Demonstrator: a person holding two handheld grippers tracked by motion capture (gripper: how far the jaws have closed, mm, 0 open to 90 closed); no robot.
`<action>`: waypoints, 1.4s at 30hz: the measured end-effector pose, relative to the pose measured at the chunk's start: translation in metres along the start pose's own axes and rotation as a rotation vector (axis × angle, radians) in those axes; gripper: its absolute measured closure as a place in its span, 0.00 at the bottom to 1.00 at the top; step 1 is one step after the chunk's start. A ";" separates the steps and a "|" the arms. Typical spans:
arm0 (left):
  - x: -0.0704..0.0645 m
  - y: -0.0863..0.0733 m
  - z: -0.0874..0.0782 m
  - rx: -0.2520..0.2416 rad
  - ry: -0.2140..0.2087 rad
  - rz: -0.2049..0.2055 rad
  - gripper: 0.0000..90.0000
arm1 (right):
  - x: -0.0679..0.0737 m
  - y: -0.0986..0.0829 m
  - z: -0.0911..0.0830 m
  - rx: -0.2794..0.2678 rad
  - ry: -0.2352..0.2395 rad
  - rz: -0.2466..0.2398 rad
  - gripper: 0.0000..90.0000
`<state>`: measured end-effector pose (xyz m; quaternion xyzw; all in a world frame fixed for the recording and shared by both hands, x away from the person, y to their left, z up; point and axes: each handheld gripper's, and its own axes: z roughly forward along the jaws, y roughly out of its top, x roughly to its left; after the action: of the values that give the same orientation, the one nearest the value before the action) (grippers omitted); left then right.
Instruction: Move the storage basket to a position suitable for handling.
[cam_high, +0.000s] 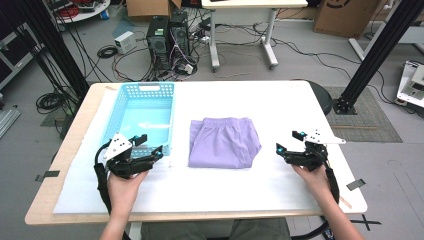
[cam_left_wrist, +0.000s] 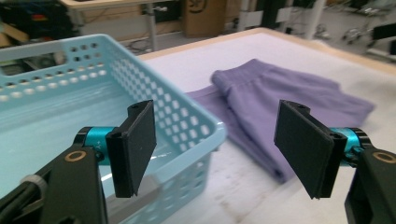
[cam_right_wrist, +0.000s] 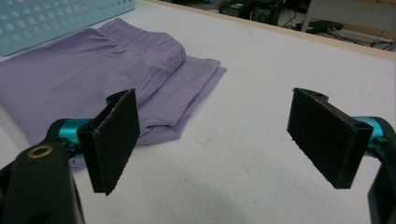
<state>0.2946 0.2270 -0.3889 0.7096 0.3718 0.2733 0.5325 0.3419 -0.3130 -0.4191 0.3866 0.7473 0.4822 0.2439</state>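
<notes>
Folded lilac shorts (cam_high: 223, 142) lie flat in the middle of the white table cover, waistband toward the far side. A light blue perforated basket (cam_high: 141, 117) stands just left of them with nothing inside. My left gripper (cam_high: 151, 145) hovers at the basket's near right corner, jaws wide apart and holding nothing; in the left gripper view the basket (cam_left_wrist: 70, 93) and the shorts (cam_left_wrist: 280, 102) lie beyond its jaws. My right gripper (cam_high: 289, 142) is open a short way right of the shorts, pointing at them; the shorts (cam_right_wrist: 93, 79) show beyond its jaws in the right gripper view.
The white foam cover (cam_high: 280, 105) spreads over a wooden table, with bare room at the far right and along the near edge. Beyond the table stand computer towers (cam_high: 167, 35), tangled cables, a white desk and black frame posts.
</notes>
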 end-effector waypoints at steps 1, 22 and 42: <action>0.001 -0.001 -0.002 -0.001 0.024 0.013 0.33 | -0.001 0.000 0.000 0.003 -0.002 0.000 0.20; 0.079 -0.034 -0.062 0.017 0.331 -0.211 0.31 | 0.001 0.000 0.009 0.002 -0.011 -0.002 0.20; 0.125 -0.040 -0.038 0.064 0.285 -0.313 0.73 | 0.009 -0.001 0.015 0.032 -0.003 -0.041 0.20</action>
<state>0.3272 0.3565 -0.4172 0.6139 0.5574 0.2729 0.4879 0.3477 -0.2979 -0.4264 0.3757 0.7624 0.4644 0.2487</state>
